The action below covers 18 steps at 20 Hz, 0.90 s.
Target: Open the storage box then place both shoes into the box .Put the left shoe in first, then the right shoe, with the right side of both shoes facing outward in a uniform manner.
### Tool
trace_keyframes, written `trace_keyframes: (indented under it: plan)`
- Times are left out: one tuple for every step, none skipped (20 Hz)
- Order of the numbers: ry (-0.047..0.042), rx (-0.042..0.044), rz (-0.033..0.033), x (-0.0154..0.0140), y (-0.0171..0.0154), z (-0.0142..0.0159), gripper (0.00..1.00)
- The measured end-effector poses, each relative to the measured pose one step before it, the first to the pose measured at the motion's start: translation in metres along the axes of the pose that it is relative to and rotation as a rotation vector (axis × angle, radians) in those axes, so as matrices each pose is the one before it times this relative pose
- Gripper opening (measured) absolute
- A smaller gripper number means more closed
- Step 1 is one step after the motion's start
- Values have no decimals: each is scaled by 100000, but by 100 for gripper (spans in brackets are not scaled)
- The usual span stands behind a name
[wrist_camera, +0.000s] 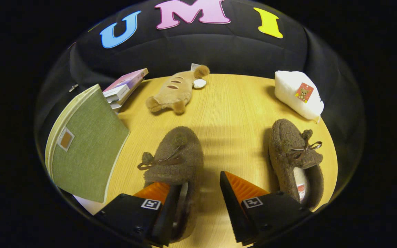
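Two brown fuzzy slippers with small bows lie on the round wooden table (pixel 233 103), toes pointing away from me. The left shoe (pixel 174 151) is right at my gripper (pixel 198 182), which is open. The left finger (pixel 155 193) is over the shoe's heel opening, and the right finger (pixel 240 187) is just off the shoe's right side, so the shoe's right wall lies between them. The right shoe (pixel 288 148) sits apart, beyond the right finger. The storage box's green fabric lid (pixel 84 151) stands raised to the left of the left shoe.
A tan plush toy (pixel 172 91) lies beyond the left shoe with a small white object (pixel 199 83) beside it. A stack of books (pixel 126 86) sits behind the box lid. A white pouch (pixel 296 93) rests beyond the right shoe near the table's edge.
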<state>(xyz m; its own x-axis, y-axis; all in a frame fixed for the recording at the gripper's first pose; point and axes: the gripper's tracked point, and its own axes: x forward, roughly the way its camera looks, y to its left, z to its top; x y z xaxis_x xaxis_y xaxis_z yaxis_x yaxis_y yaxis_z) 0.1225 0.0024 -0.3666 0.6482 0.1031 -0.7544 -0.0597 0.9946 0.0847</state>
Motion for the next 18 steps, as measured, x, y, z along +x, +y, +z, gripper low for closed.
trace_keyframes:
  plan:
    - [741,2013,47,430,246,-214,58]
    - [1056,2916,1613,148,627,-155,45]
    - [1073,1767,682,164,323,-68,32]
    - [874,909,783,220,219,-24,27]
    - [979,741,325,316,-86,-53,21]
    - [250,2098,625,-139,98,64,21]
    - [356,852,153,-13,-16,33,16]
    - [-318,-224,50,-132,-10,21,11]
    - [-116,-640,-283,7,-66,-29,7]
    - [800,423,-789,-240,-90,-164,6]
    - [437,1560,-273,-411,169,-52,6]
    - [-706,880,-614,-733,122,226,6]
    - [-1380,417,-422,-888,46,441,6]
    - [-1720,1665,-80,-1118,223,517,6]
    - [-1632,3115,815,-1216,593,561,6]
    - [-1304,3050,1320,-1282,755,609,6]
    - [-1788,2711,617,-1348,622,883,6]
    - [-2186,2081,255,-1233,726,1004,6]
